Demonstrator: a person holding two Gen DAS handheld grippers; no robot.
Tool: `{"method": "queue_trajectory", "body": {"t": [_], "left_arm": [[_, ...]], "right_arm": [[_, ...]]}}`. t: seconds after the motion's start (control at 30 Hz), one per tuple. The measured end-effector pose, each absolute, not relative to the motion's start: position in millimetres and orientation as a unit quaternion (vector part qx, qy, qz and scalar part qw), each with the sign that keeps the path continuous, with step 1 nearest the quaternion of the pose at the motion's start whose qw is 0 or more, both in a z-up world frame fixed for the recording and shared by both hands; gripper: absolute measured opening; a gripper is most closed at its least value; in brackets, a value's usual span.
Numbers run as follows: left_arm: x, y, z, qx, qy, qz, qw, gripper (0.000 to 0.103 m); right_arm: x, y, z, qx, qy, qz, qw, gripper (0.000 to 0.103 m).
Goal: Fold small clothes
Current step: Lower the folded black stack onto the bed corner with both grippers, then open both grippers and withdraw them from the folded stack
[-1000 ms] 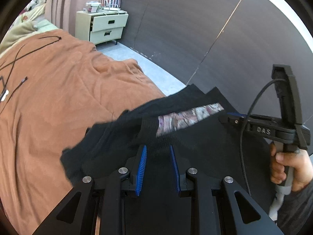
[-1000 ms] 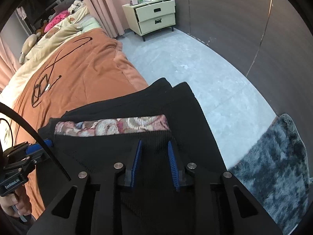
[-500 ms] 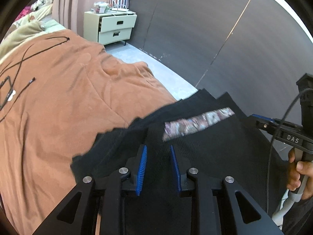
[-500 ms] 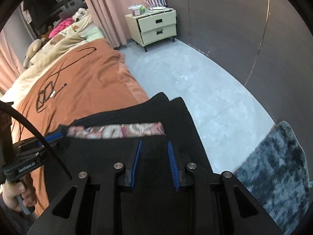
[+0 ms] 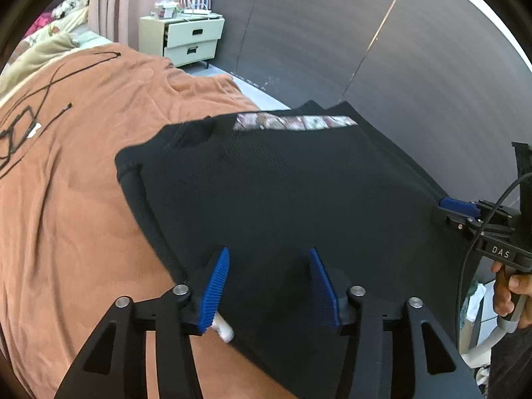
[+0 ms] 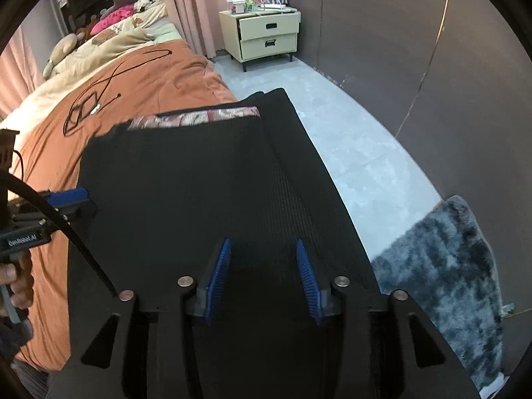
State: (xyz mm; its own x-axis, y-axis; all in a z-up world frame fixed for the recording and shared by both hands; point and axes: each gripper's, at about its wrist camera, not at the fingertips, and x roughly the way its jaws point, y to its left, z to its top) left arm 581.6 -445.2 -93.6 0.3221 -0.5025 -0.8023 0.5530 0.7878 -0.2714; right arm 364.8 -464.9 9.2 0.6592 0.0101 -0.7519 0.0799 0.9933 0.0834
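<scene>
A black knit garment (image 5: 282, 179) with a floral patterned band (image 5: 296, 122) lies spread flat over the corner of an orange bedspread (image 5: 76, 166). It also shows in the right wrist view (image 6: 206, 183) with the band (image 6: 196, 118) at its far edge. My left gripper (image 5: 269, 282) is open, its blue pads apart over the garment's near edge. My right gripper (image 6: 262, 272) is open over the garment's other near edge. Each gripper shows in the other's view, at the garment's sides (image 5: 465, 209) (image 6: 66, 199).
Black cables (image 6: 89, 106) lie on the bedspread farther back. A cream nightstand (image 6: 266, 33) stands by pink curtains. Grey floor (image 6: 332, 133) and a dark fuzzy rug (image 6: 442, 266) lie right of the bed. A dark wall (image 5: 365, 50) runs behind.
Both grippers have opened and let go of the garment. The garment went from held up and bunched to spread flat on the bed corner.
</scene>
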Motion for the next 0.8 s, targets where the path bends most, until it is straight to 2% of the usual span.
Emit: {"method": "queue_trajectory", "body": {"t": [0.13, 0.27, 0.37, 0.63, 0.7, 0.8], "left_arm": [[558, -443, -93, 0.03, 0.492, -0.33, 0.805, 0.06], [534, -442, -100, 0.042, 0.506, -0.331, 0.795, 0.061], [519, -439, -104, 0.048, 0.516, -0.328, 0.79, 0.061], [480, -414, -89, 0.032, 0.518, -0.336, 0.786, 0.061], [472, -406, -81, 0.032, 0.512, -0.335, 0.79, 0.065], [456, -392, -64, 0.034, 0.495, -0.334, 0.801, 0.08]], "right_arm": [[339, -461, 6, 0.04, 0.414, -0.037, 0.909, 0.04], [317, -460, -3, 0.028, 0.422, -0.062, 0.904, 0.04], [299, -472, -9, 0.073, 0.429, -0.076, 0.897, 0.04], [253, -463, 7, 0.091, 0.411, -0.096, 0.902, 0.04], [242, -455, 14, 0.09, 0.4, -0.097, 0.907, 0.056], [219, -439, 24, 0.101, 0.379, -0.087, 0.916, 0.068]]}}
